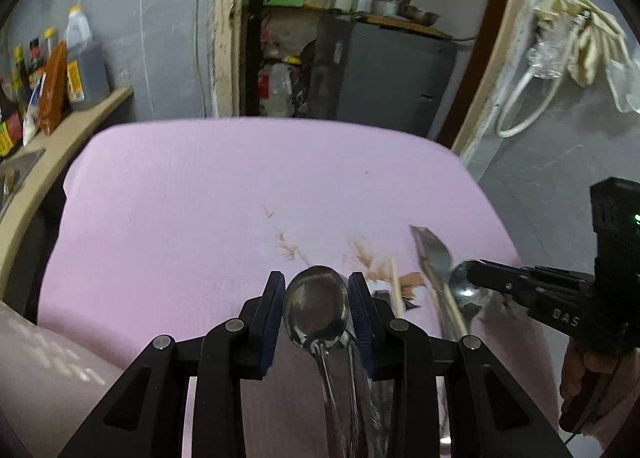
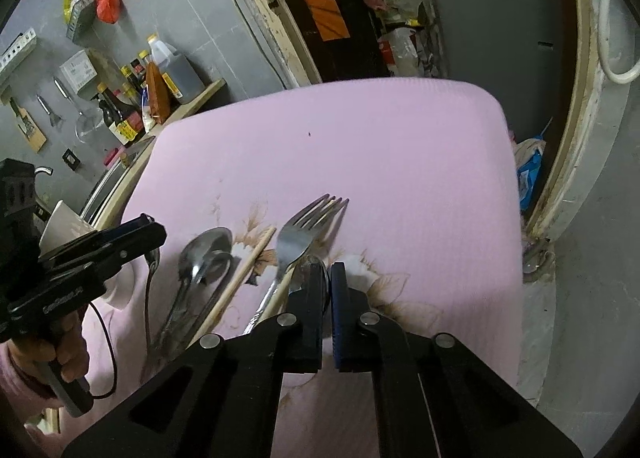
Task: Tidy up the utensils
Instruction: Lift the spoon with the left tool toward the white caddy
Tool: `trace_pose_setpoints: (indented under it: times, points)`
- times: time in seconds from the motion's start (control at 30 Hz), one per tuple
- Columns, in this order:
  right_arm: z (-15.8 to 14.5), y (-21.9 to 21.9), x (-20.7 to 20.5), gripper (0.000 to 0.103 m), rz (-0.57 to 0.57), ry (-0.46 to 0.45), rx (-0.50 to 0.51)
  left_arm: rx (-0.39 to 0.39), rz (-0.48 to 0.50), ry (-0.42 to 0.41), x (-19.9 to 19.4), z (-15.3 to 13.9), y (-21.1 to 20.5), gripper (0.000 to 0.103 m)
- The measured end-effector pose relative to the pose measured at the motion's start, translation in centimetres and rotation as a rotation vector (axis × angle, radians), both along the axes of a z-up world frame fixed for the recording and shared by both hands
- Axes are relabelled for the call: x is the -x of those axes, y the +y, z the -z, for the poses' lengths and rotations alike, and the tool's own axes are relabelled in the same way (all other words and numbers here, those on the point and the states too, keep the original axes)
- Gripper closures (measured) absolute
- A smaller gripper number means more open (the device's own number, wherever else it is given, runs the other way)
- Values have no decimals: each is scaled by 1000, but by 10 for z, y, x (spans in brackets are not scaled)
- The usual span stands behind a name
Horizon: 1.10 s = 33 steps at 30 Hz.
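Black tool, glossy oval steel spoon

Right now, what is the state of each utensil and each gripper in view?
left gripper: shut on a spoon bowl, lifted off the cloth.
held spoon: clamped at its bowl, handle hanging down.
right gripper: shut on a spoon lying by the fork.
fork: flat on the pink cloth, tines pointing away.
chopstick: lying flat.
spoon pair: lying flat, stacked.

Sauce bottles on side ledge
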State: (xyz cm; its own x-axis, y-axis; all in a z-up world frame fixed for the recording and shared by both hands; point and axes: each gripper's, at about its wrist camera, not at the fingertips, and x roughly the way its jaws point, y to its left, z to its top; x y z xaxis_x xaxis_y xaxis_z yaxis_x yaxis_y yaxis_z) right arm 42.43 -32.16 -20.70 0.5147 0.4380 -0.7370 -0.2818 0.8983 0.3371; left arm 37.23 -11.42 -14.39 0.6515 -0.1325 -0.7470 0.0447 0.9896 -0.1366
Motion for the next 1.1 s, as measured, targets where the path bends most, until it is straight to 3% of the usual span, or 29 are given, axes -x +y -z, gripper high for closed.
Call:
trace_pose_setpoints:
  times: [0.3,0.67,0.9,1.1]
  points:
    - [-26,-2,37,99,43,-57,43,-3,44,-45,37,-23,-7,72]
    - [-65,4,111,99,146,-185,139,-96,108,-192,95,-43,-26,73]
    - [-95,11,144,99,224,-246,166,-88,116,-264,116,-64,-12,73]
    - [-141,29,165,99,297,-363,201,-48,107,-324,125,-92,14,73]
